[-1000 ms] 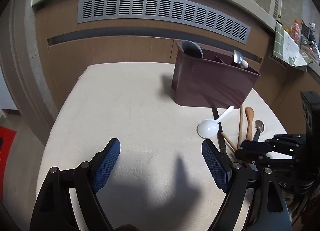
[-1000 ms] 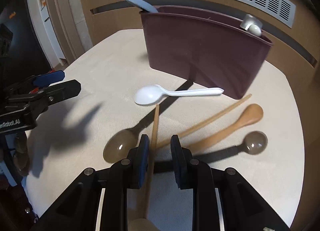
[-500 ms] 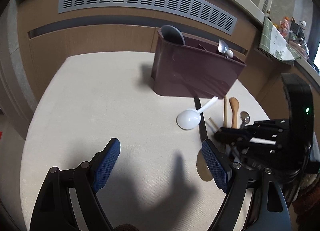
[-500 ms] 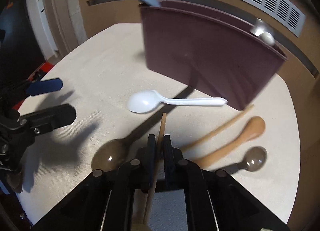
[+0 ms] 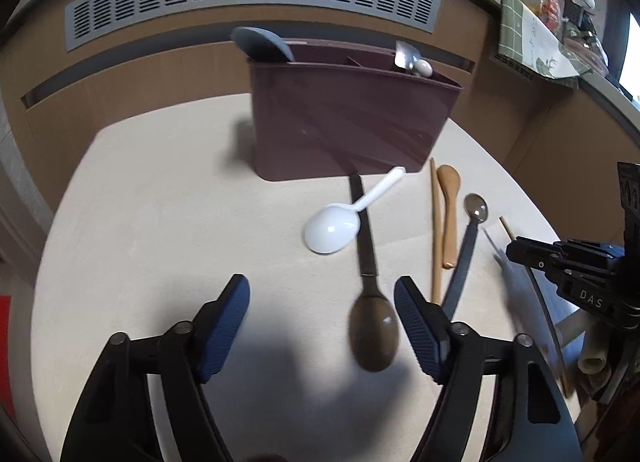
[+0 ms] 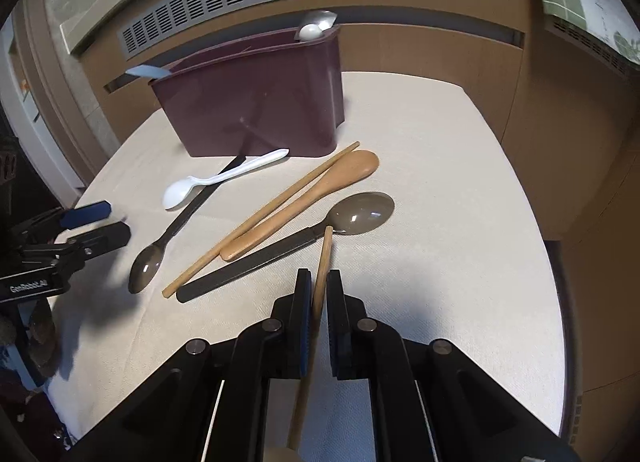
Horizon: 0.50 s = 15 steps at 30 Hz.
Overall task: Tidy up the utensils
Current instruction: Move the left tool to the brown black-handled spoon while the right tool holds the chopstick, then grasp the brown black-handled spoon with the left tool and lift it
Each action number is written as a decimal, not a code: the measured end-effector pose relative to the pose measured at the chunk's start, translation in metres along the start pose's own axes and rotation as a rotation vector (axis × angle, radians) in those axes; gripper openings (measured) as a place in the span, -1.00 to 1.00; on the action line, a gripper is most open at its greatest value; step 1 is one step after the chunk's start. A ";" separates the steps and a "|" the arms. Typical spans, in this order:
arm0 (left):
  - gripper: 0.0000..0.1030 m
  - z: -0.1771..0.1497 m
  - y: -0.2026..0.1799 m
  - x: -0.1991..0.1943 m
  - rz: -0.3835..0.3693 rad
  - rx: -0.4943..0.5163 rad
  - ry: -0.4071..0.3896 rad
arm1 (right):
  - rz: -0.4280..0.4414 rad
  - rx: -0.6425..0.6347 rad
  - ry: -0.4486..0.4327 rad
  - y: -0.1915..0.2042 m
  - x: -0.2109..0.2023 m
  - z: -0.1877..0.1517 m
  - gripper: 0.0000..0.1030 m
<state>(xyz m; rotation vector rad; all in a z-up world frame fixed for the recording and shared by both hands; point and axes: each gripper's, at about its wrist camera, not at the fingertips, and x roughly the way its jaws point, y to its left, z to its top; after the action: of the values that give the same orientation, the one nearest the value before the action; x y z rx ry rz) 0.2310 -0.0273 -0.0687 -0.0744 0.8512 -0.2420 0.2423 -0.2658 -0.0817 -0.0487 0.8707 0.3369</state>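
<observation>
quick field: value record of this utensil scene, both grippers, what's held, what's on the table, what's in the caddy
left gripper: open, holding nothing, above the table
right gripper: shut on wooden stick
caddy: maroon, upright, holds a grey utensil and a metal spoon
on table: white spoon, wooden spoon, chopstick, two dark-handled spoons

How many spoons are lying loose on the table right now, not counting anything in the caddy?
4. The white plastic spoon nearest the maroon caddy; the dark-handled spoon crossing under it; the wooden spoon; the large dark-handled metal spoon nearest the right gripper. Others may be hidden.
</observation>
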 end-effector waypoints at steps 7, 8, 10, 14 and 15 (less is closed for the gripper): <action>-0.32 0.017 -0.028 0.036 -0.027 0.093 0.113 | 0.000 0.013 -0.025 0.005 -0.003 0.002 -0.87; -0.35 0.020 -0.028 0.044 -0.023 0.091 0.141 | -0.002 0.011 -0.027 0.006 -0.004 0.002 -0.87; -0.51 0.025 -0.030 0.047 -0.005 0.108 0.134 | 0.002 0.013 -0.030 0.005 -0.005 0.001 -0.87; -0.74 0.023 -0.031 0.045 0.004 0.139 0.140 | -0.009 0.015 -0.032 0.002 -0.007 -0.001 -0.87; -0.74 0.019 -0.031 0.042 0.004 0.151 0.140 | -0.011 0.015 -0.028 0.001 -0.006 -0.001 -0.87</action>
<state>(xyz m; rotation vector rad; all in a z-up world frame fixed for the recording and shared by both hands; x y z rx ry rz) 0.2666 -0.0682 -0.0819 0.0864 0.9696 -0.3095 0.2373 -0.2666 -0.0775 -0.0346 0.8452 0.3204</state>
